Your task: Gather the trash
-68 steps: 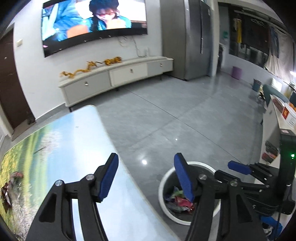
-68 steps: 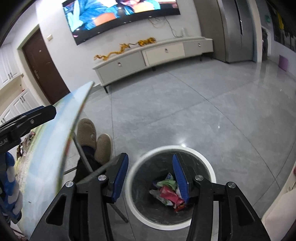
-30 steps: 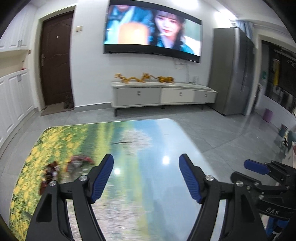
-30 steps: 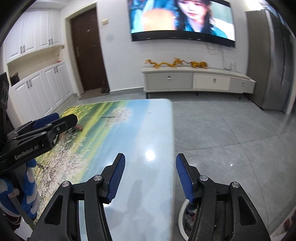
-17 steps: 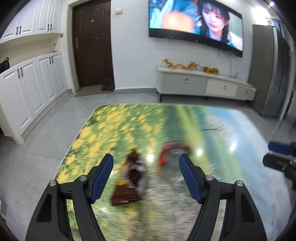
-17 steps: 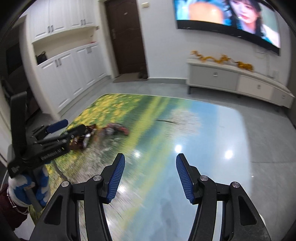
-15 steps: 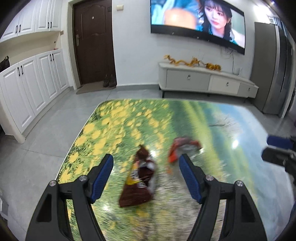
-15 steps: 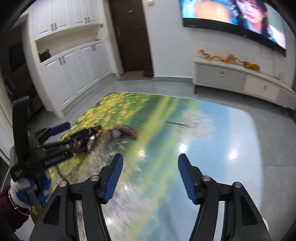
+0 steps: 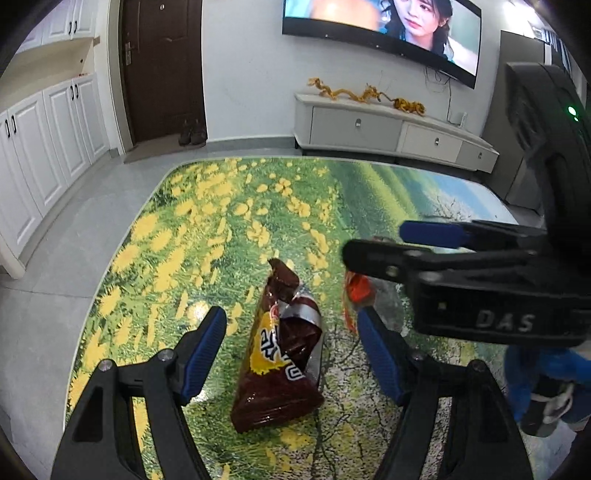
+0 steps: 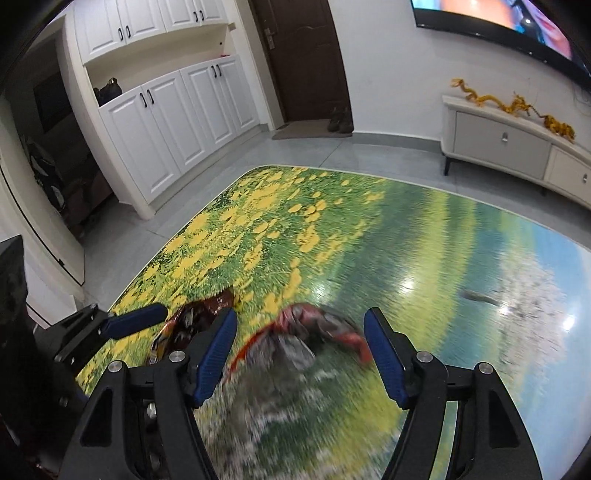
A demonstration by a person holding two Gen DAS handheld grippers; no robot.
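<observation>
White cupboards (image 9: 40,147) line the left wall, a dark door (image 9: 162,70) with shoes (image 9: 192,133) at its foot stands beside them, and a wall television (image 9: 384,33) hangs over a low cabinet (image 9: 391,133) topped with golden ornaments (image 9: 365,94), above a grey tiled floor (image 9: 48,266). In the middle, the glossy bench (image 9: 229,221) carries a printed meadow of yellow flowers that fades to blue sky on the right.

On its near left part lies a brown snack bag (image 9: 280,350), crumpled, with a yellow patch and white lettering too creased to read. The left tongs (image 9: 291,350) stand wide on either side of it, pads clear of the bag.

Just right of the bag lies a red wrapper (image 10: 310,332) with a silvery inside, blurred in the right wrist view. The right tongs (image 10: 299,354) frame it with jaws wide; they have just been opening, and nothing is gripped. Seen from the left wrist, their black body crosses in front of the wrapper and hides most of it, and bears the raised letters "DAS" (image 9: 504,321). A blue-and-white glove (image 9: 546,387) holds them at the far right.
</observation>
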